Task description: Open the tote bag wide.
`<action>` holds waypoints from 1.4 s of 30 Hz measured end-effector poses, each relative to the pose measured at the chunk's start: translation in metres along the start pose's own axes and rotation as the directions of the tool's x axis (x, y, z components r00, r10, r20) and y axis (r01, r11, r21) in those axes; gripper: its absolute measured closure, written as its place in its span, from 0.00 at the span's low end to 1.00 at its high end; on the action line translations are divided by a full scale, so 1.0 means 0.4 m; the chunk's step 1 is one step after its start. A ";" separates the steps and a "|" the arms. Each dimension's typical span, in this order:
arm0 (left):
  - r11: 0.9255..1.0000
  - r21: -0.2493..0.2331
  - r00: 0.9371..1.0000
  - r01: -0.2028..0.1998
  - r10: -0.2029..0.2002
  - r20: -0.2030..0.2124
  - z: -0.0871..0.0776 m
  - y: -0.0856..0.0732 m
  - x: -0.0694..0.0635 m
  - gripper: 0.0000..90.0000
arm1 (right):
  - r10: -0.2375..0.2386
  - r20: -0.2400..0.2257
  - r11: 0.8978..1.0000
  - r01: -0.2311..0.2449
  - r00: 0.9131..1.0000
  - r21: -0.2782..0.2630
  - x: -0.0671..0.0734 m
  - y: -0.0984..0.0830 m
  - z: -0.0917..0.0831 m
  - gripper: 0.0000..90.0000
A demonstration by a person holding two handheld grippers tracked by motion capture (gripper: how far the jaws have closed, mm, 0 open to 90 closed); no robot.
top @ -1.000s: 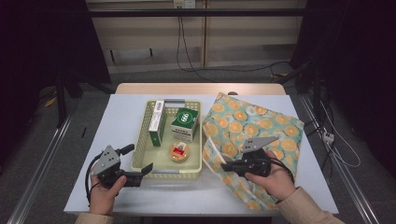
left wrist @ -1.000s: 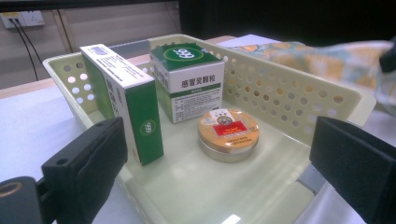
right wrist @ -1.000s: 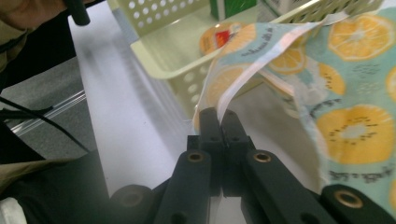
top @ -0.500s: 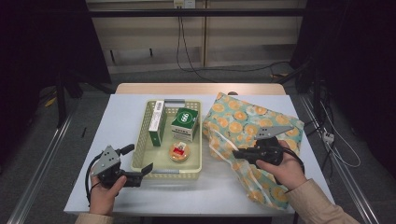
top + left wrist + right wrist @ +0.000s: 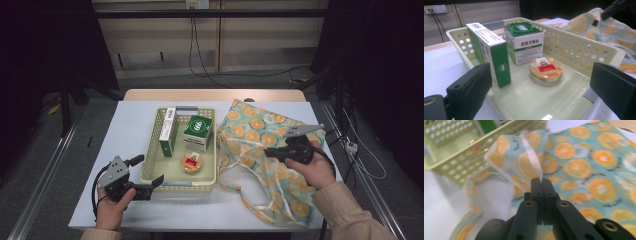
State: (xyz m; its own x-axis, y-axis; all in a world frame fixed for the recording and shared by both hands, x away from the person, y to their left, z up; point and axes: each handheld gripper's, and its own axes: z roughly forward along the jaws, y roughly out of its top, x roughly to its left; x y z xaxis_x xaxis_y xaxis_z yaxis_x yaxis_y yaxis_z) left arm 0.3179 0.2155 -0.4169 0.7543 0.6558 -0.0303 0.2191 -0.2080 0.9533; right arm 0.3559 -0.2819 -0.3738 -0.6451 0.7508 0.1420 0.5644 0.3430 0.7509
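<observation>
Right gripper view, right gripper (image 5: 541,180) clenched on orange-print bag (image 5: 584,165), left gripper (image 5: 150,185) released

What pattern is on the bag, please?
Orange slices on pale teal bag, clearest in the right gripper view.

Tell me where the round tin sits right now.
The round tin lies flat on the floor of the yellow basket, at its near end in the high view, just in front of the square green-and-white box.
</observation>
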 end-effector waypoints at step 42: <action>1.000 0.008 1.000 -0.011 0.011 0.001 0.002 0.001 -0.003 0.05 | -0.151 -0.026 0.989 0.151 0.988 -0.001 0.101 -0.060 0.035 0.86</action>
State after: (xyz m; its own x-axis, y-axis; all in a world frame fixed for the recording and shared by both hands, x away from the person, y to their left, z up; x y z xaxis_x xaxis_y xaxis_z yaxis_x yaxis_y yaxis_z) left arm 0.3176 0.2141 -0.4169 0.7574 0.6526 -0.0203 0.2156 -0.2206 0.9512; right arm 0.3233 -0.2520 -0.3952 -0.7359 0.6757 0.0440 0.4602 0.4514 0.7645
